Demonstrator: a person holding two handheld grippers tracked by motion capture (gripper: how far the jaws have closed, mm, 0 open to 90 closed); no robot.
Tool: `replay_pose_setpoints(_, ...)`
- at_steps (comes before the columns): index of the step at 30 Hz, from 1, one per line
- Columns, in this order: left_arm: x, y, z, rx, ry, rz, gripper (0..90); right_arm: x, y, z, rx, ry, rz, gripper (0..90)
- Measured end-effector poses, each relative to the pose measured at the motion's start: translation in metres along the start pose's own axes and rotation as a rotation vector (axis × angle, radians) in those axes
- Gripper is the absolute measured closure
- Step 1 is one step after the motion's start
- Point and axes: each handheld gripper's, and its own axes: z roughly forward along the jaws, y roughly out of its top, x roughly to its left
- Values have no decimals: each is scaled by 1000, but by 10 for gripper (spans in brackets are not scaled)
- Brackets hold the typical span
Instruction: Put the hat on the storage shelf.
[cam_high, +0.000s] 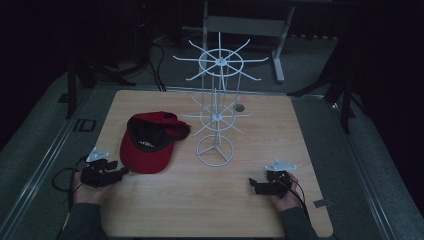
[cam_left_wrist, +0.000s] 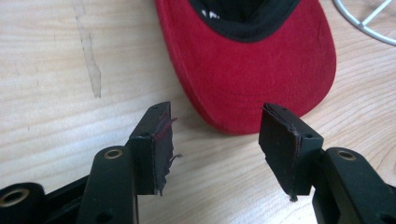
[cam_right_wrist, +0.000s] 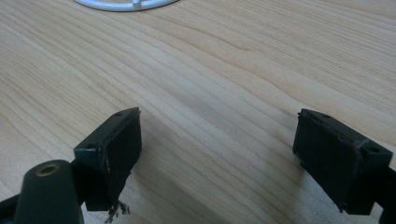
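Starting at the left edge of the pale wooden desk (cam_high: 165, 210), the left tool (cam_high: 121, 171) sits low with its jaws spread and nothing between them, aimed straight at the brim of the one red cloth baseball cap with the black lining (cam_high: 148, 141). From the left gripper view that red brim (cam_left_wrist: 261, 70) lies flat on the desk just ahead of the black pads (cam_left_wrist: 156, 149), close but not touched, so by my read the pickup hasn't happened yet. Moving toward the middle, a single white wire display stand with two tiers of spoke hooks (cam_high: 216, 117) rises on its ring base, just right of the cap, and every hook looks bare. Likely the cap is meant for one of them; grasping, lifting and hanging all look to be still ahead. Over on the right, the right tool (cam_high: 253, 183) rests near the desk's front edge, jaws wide apart over bare wood, well clear of the cap. Count: one cap, one stand, two tools.
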Motion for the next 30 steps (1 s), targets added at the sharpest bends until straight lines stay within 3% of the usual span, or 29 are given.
replay_pose_setpoints(5,2,8,4,-7,-23,1,396,0,0,0,0,0,1,153)
replay_pose_setpoints(18,11,20,14,11,-55,-23,389,0,0,0,1,0,2,152)
replay_pose_setpoints(30,20,26,33,71,-85,-34,419,0,0,0,1,0,2,153)
